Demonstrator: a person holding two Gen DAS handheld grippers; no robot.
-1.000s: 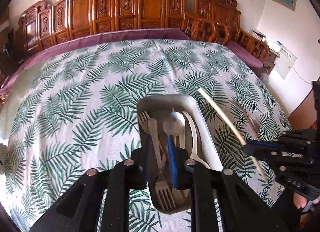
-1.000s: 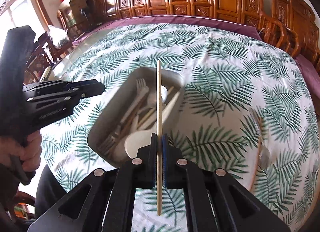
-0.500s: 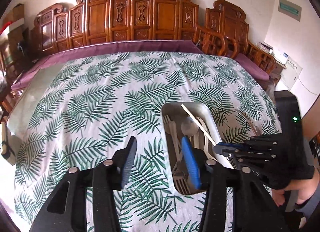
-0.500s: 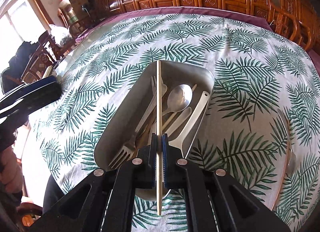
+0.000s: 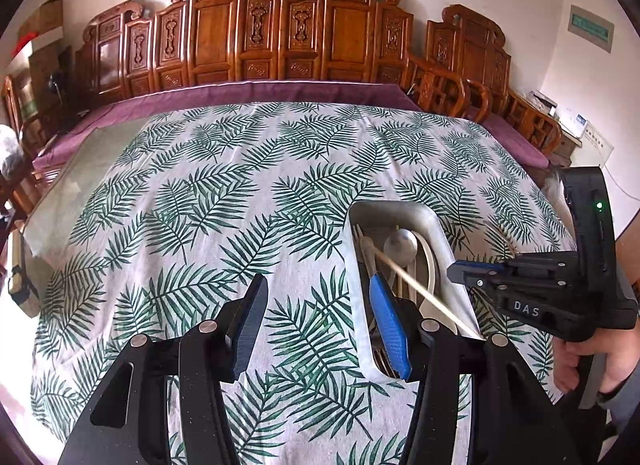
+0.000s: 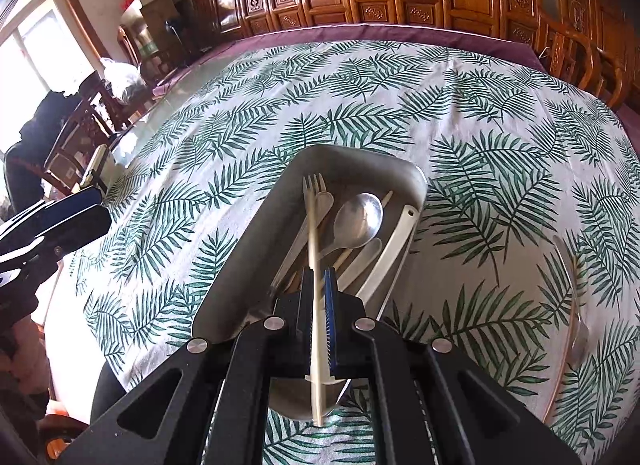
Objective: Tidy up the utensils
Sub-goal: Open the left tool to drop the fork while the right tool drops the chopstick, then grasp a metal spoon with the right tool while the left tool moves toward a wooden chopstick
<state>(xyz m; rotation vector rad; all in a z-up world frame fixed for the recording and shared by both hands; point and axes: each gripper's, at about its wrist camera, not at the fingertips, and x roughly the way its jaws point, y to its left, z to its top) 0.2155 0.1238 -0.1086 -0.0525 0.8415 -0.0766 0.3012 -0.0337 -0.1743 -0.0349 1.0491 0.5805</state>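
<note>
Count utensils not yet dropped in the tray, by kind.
Chopsticks: 2 (held chopstick in the right fingers, loose chopstick on the tablecloth)
Metal utensil, kind unclear, on the tablecloth: 1
Total: 3

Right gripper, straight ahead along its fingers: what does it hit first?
Probably the utensils in the metal tray. The right gripper, shut on a chopstick, points down into it, toward the fork and spoon. Depth is unclear.
</note>
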